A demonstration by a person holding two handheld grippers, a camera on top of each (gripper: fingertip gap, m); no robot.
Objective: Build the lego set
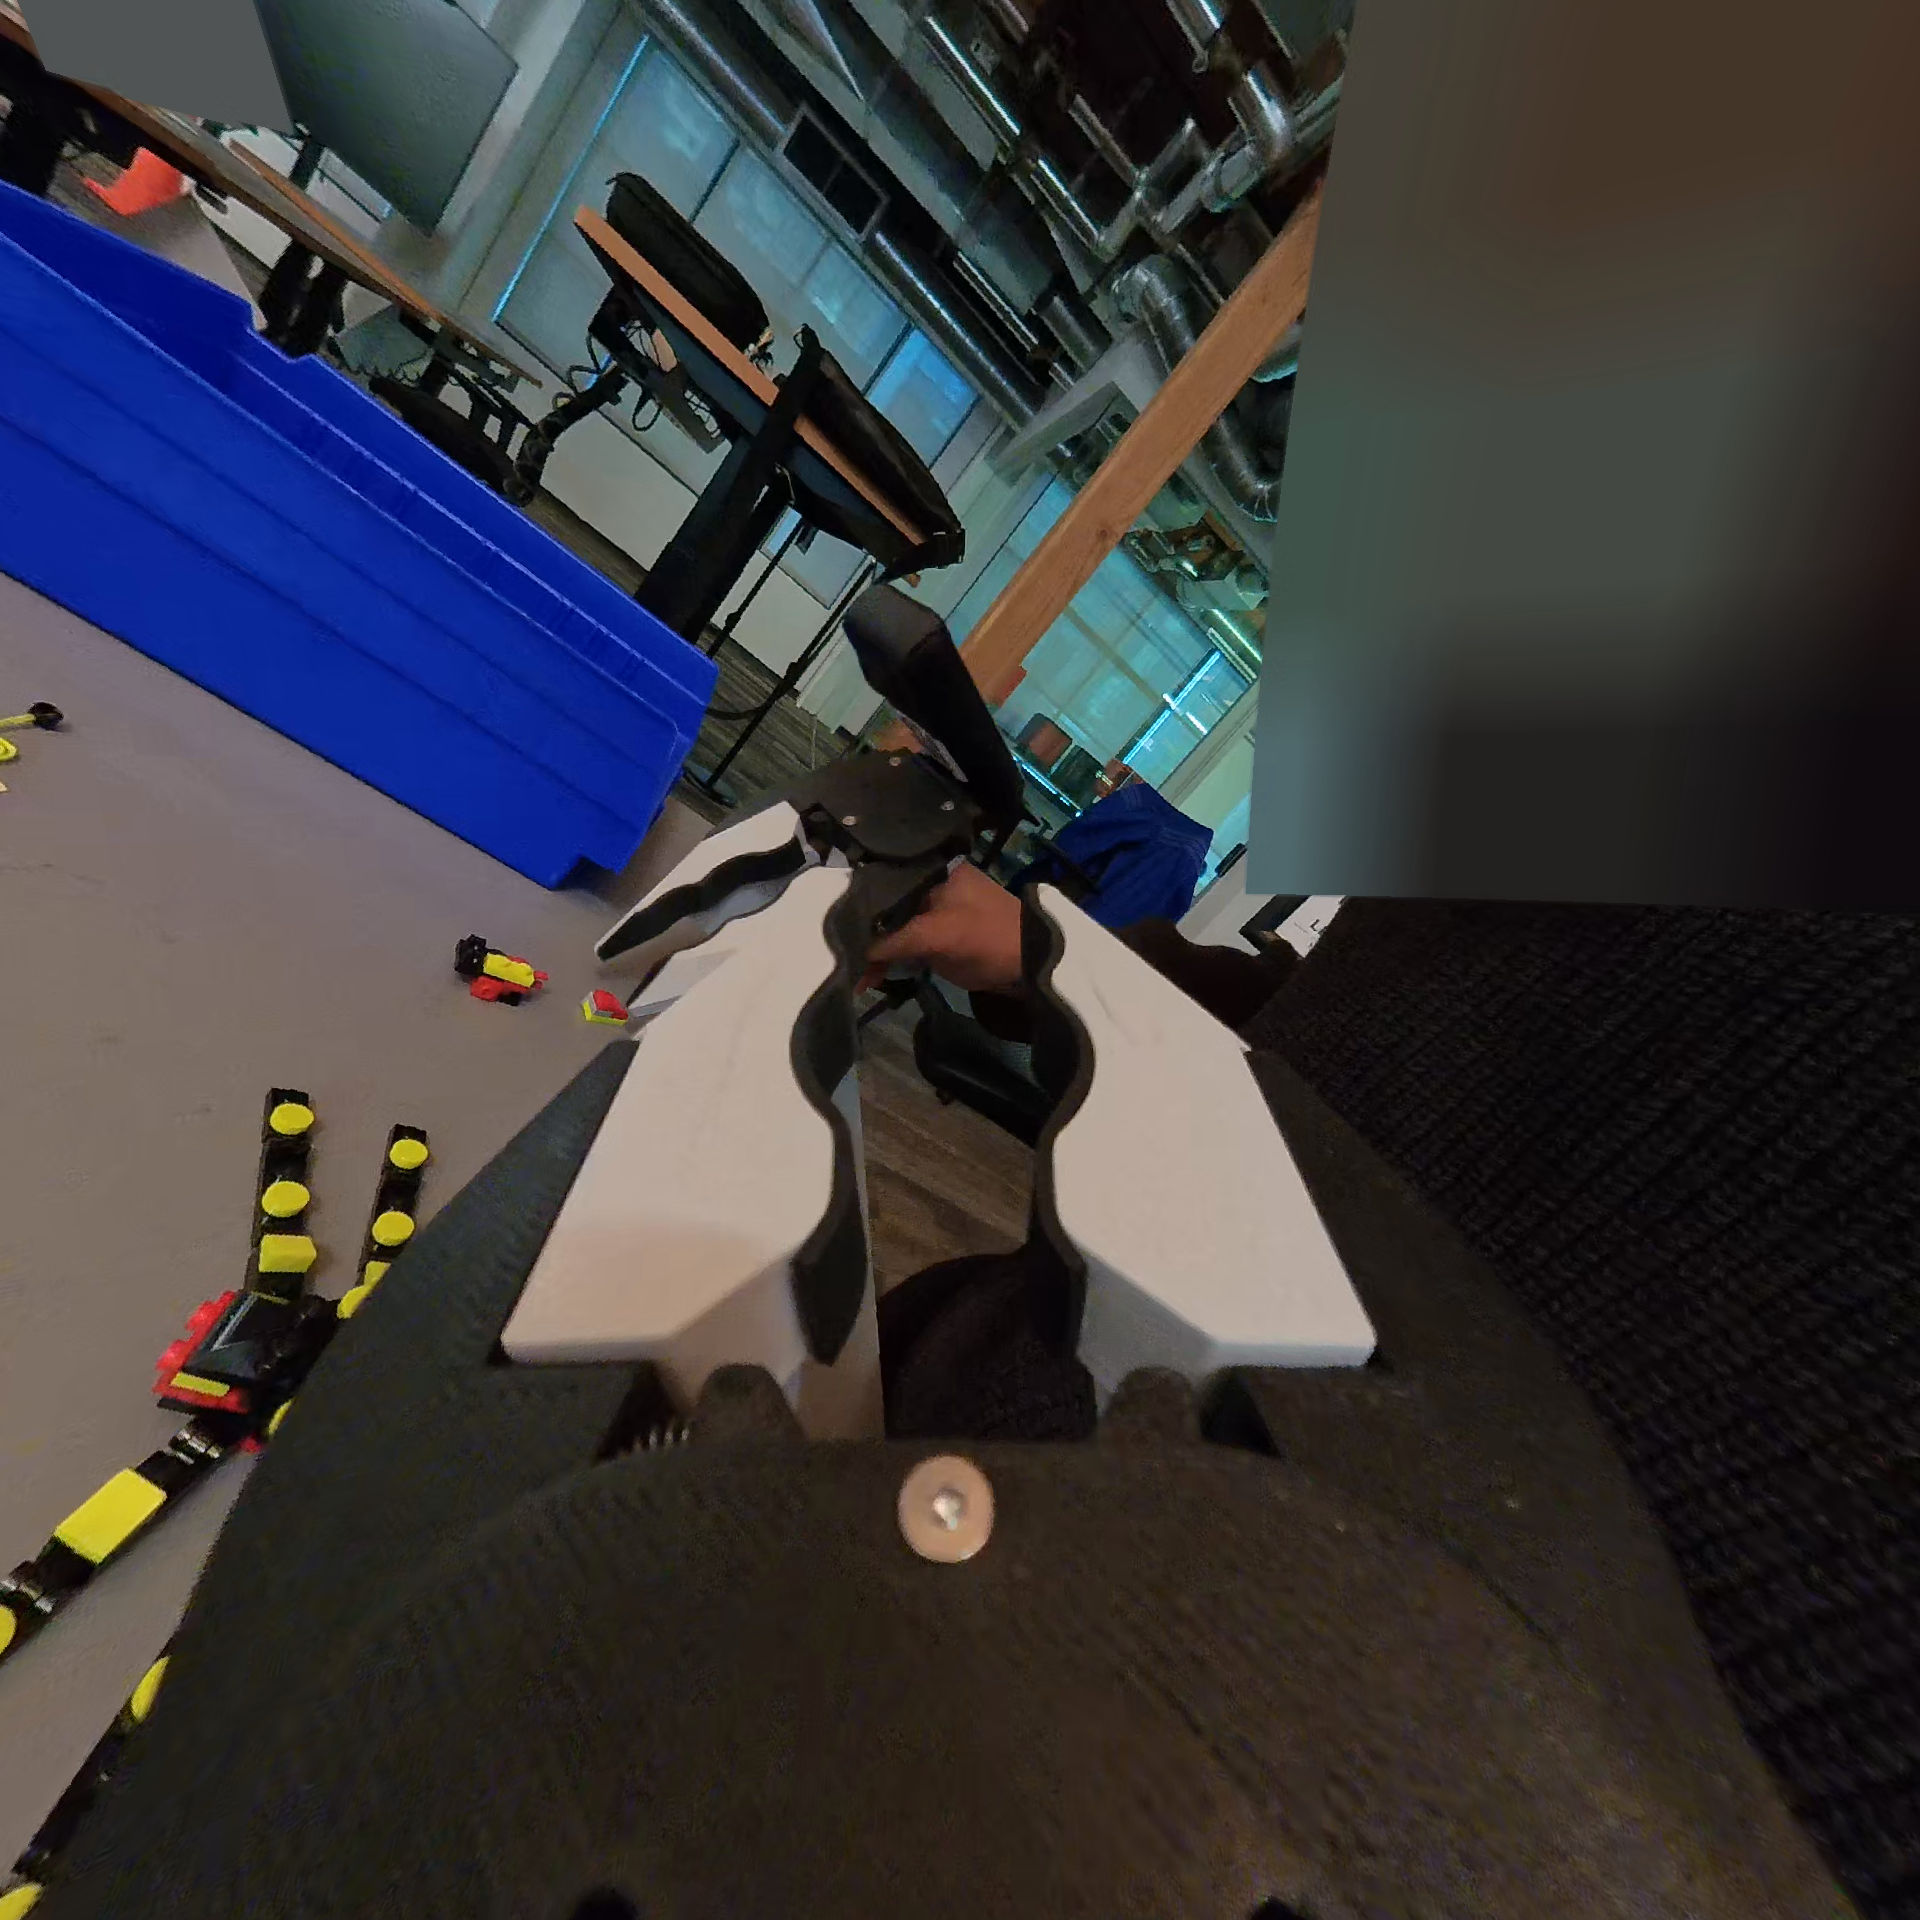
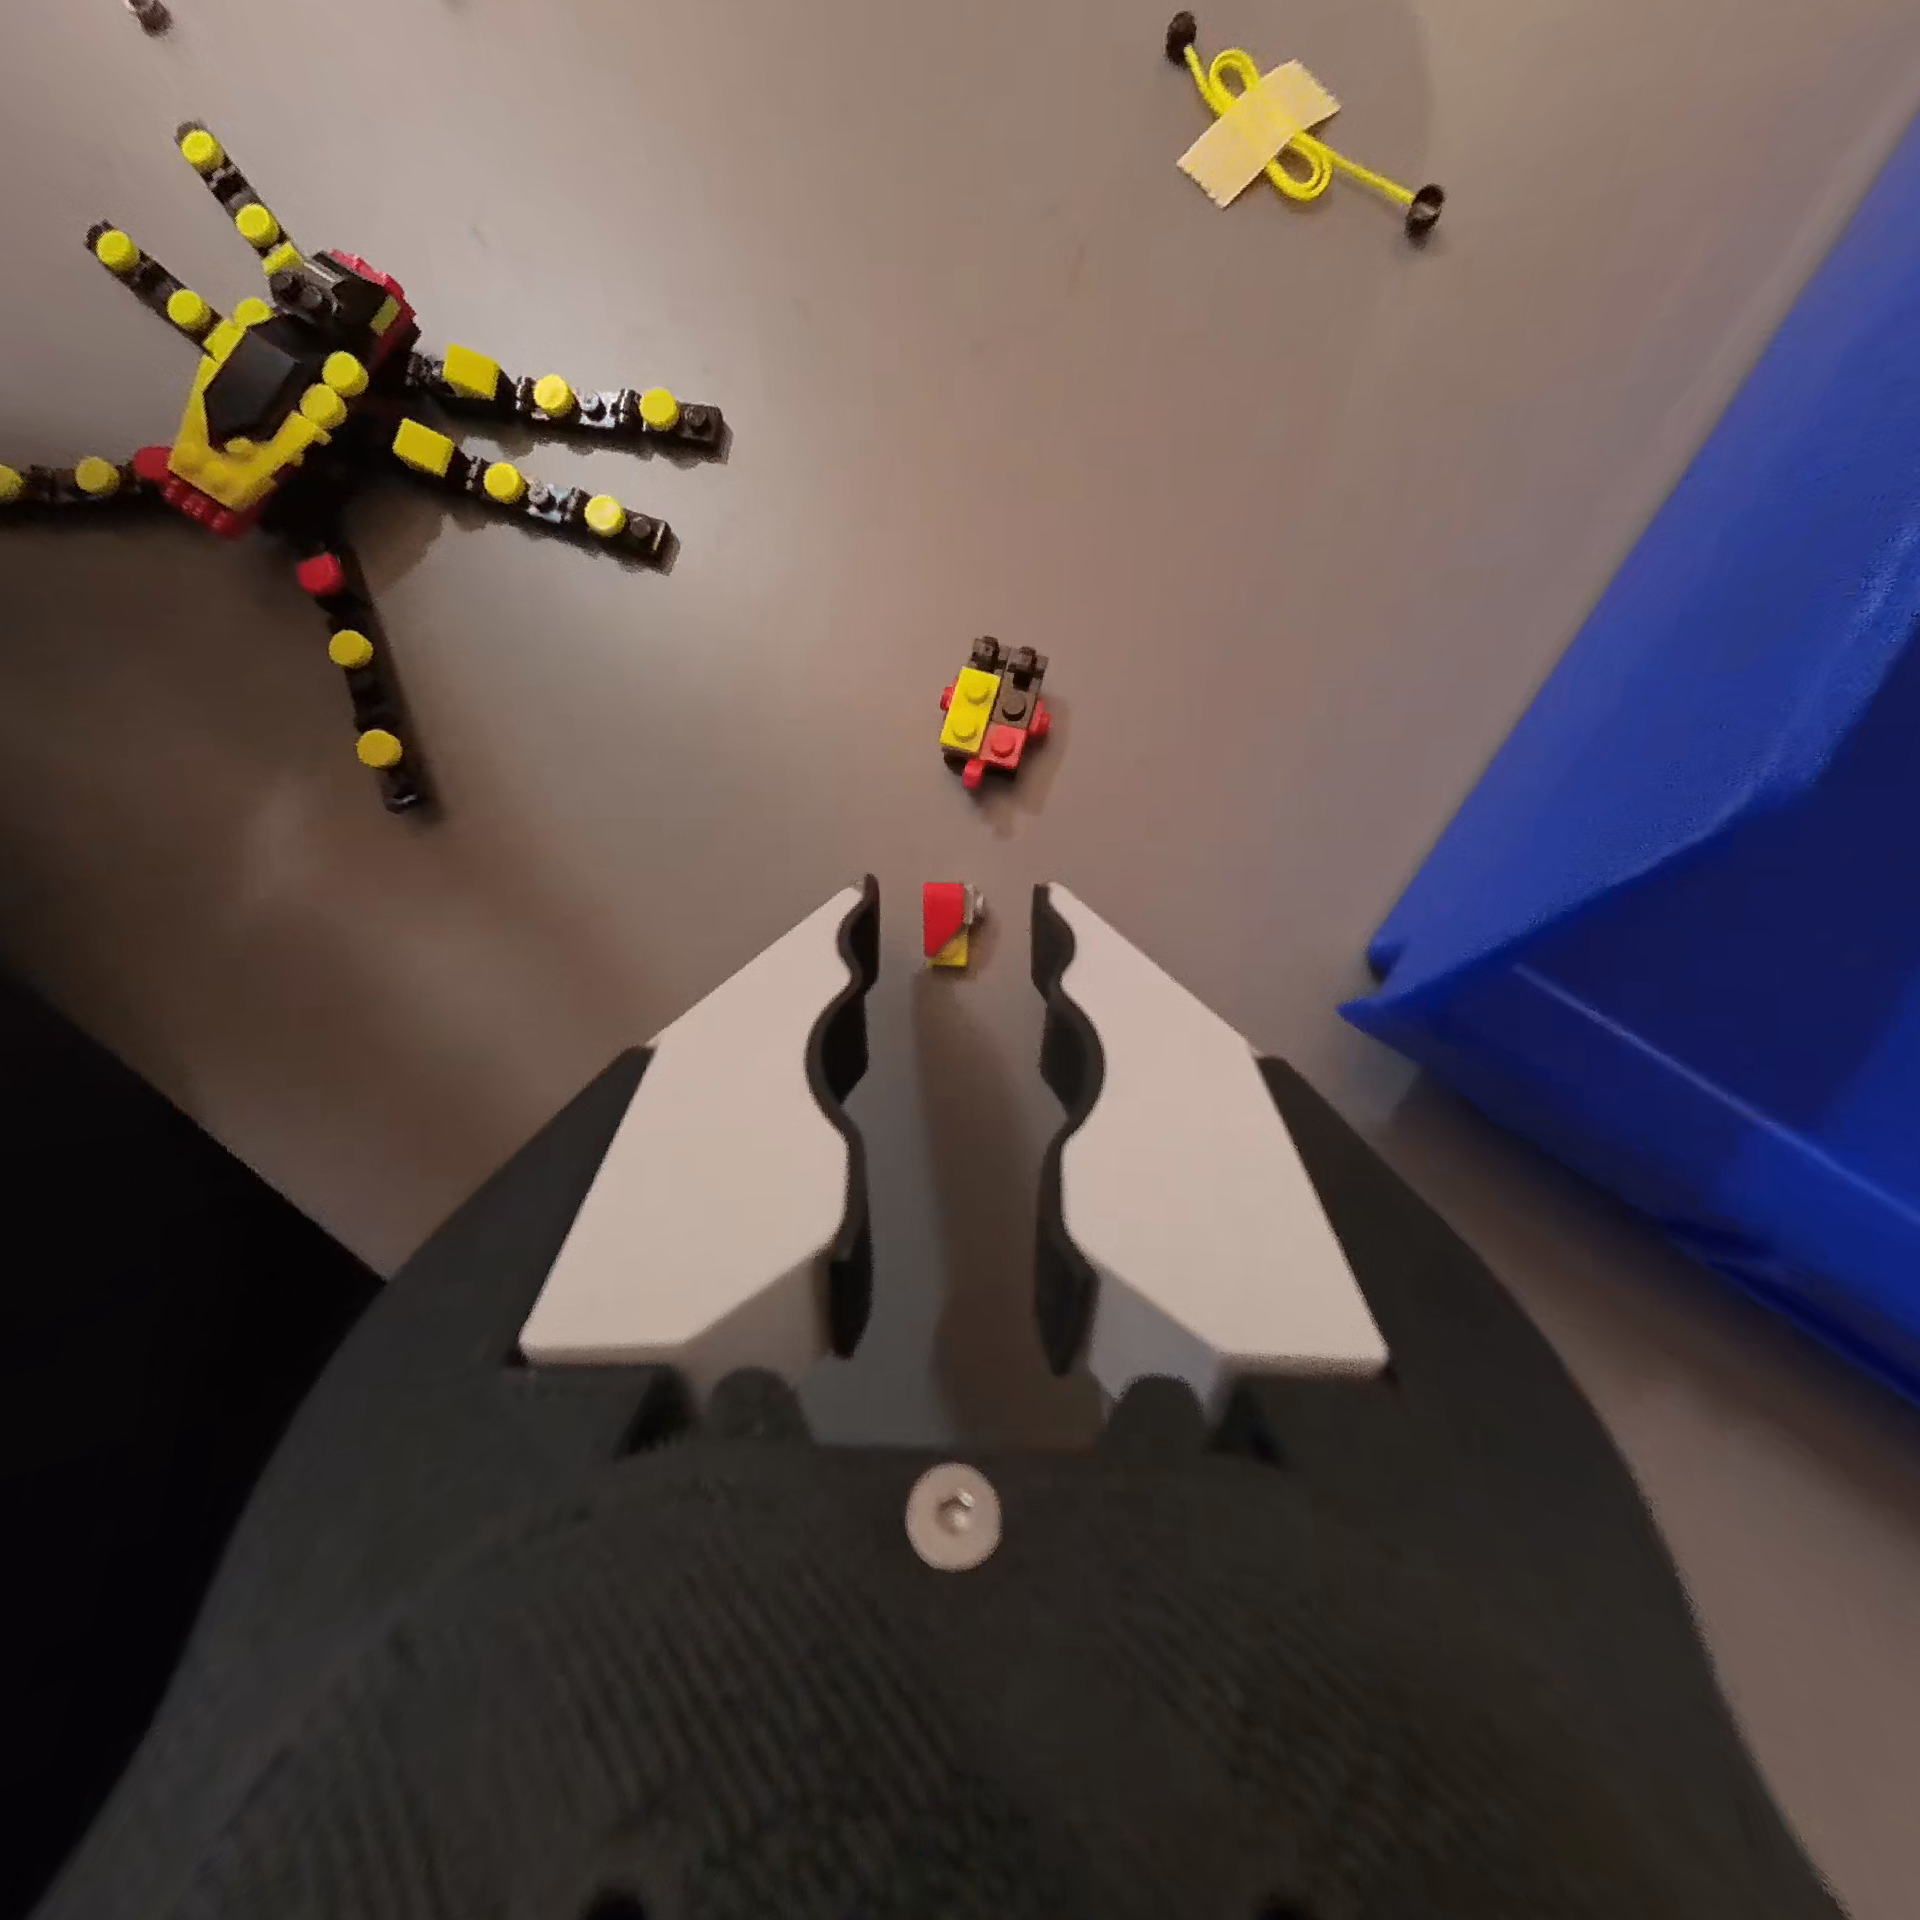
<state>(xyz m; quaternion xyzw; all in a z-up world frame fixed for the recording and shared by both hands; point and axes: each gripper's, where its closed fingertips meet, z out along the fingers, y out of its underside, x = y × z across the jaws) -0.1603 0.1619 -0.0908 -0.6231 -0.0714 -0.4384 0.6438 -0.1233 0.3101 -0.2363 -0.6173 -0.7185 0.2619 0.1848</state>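
Right now my right gripper (image 2: 951, 914) points down at the grey table (image 2: 1143, 520), its jaws spread with nothing held. A small red and yellow piece (image 2: 948, 925) lies on the table just between the fingertips (image 2: 860, 914), touching neither that I can tell. A little beyond it sits a small sub-assembly (image 2: 992, 712) of yellow, red and black bricks, apart from the piece. Well off to the left rests the spider-like lego model (image 2: 281, 416), a black, yellow and red body with black legs studded in yellow spreading over the table. At the far side lies a yellow string (image 2: 1299, 145) with black ends, a strip of pale tape (image 2: 1257, 130) across it. A blue bin (image 2: 1714, 831) stands along the right edge of that view.

My left gripper (image 1: 940, 935) is tilted and raised, pointing past the table edge toward the room; its jaws are spread too and hold nothing. In that view the other gripper shows ahead, with a hand (image 1: 956, 930) on its handle. The model's legs (image 1: 286, 1195) lie to the lower left, the sub-assembly (image 1: 499, 971) and the small red and yellow piece (image 1: 605, 1006) farther along the table, and the blue bin (image 1: 312, 582) beyond them. Desks (image 1: 748, 384) and windows fill the background.
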